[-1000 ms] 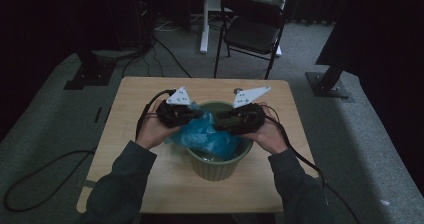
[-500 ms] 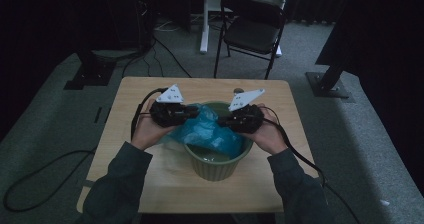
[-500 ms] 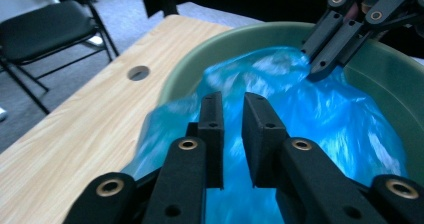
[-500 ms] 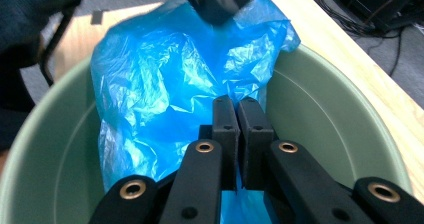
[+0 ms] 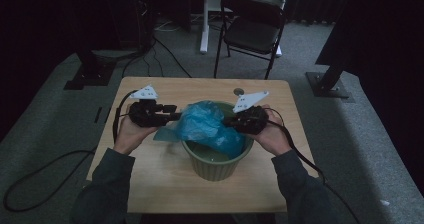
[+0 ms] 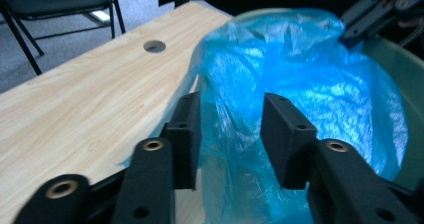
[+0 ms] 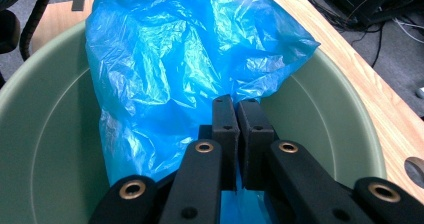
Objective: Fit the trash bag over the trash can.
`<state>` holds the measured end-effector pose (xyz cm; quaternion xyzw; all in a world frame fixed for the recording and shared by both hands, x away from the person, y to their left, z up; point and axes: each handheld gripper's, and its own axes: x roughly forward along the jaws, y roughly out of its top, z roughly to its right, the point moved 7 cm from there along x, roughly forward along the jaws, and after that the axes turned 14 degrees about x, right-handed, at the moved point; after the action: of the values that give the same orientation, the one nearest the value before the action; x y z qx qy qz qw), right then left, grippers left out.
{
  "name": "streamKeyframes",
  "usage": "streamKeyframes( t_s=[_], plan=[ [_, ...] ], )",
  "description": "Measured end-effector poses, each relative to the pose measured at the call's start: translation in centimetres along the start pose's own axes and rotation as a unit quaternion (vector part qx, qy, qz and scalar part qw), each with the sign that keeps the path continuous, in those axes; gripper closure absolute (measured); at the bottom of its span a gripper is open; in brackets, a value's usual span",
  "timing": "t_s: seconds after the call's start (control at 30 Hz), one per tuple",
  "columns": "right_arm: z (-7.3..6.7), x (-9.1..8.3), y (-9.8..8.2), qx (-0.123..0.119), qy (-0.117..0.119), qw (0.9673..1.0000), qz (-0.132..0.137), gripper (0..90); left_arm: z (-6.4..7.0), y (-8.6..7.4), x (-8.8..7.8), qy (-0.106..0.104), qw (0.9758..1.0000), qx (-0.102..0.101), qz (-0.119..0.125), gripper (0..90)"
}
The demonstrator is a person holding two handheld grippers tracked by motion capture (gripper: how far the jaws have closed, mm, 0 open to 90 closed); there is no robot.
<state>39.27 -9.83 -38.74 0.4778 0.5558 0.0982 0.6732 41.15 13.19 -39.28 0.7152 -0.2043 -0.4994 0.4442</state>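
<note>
A crumpled blue plastic bag [image 5: 205, 125] sits in a green round pot [image 5: 215, 165] and spills over its left rim onto the wooden table [image 5: 165, 181]. My left gripper [image 5: 174, 115] hovers left of the pot. Its jaws have just been opening and stand apart, with loose bag film [image 6: 300, 64] between and beyond them, not pressed by the pads. My right gripper [image 5: 229, 121] reaches in over the pot's right rim. In the right gripper view its jaws [image 7: 236, 104] are shut on the bag's [image 7: 170, 49] near edge, above the pot [image 7: 45, 149].
A small round hole [image 5: 238, 90] lies in the tabletop behind the pot. A black folding chair [image 5: 252, 31] stands beyond the table's far edge. Cables trail on the grey floor at the left [image 5: 45, 169]. Stand bases flank the table.
My left gripper has drawn left, off the pot, and opened. The bag now stretches leftward over the rim. My right gripper has closed on the bag and stayed in place.
</note>
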Motion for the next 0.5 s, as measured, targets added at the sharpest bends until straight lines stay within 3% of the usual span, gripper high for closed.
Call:
streamKeyframes(
  t_s=[0.17,0.33,0.5],
  plan=[
    [0.3,0.1,0.0,-0.004,-0.013,0.9999,0.001,87.5,0.7,-0.1,1.0,-0.013,0.9998,0.006,-0.012,56.7],
    [0.4,0.1,-0.3,-0.006,-0.024,0.9997,0.004,87.4,1.7,0.3,1.4,-0.015,0.9995,0.025,-0.009,69.9],
    [1.1,0.1,-1.1,0.006,-0.032,0.9995,0.003,87.4,2.8,0.9,2.2,-0.017,0.998,0.056,-0.024,83.7]
  ],
)
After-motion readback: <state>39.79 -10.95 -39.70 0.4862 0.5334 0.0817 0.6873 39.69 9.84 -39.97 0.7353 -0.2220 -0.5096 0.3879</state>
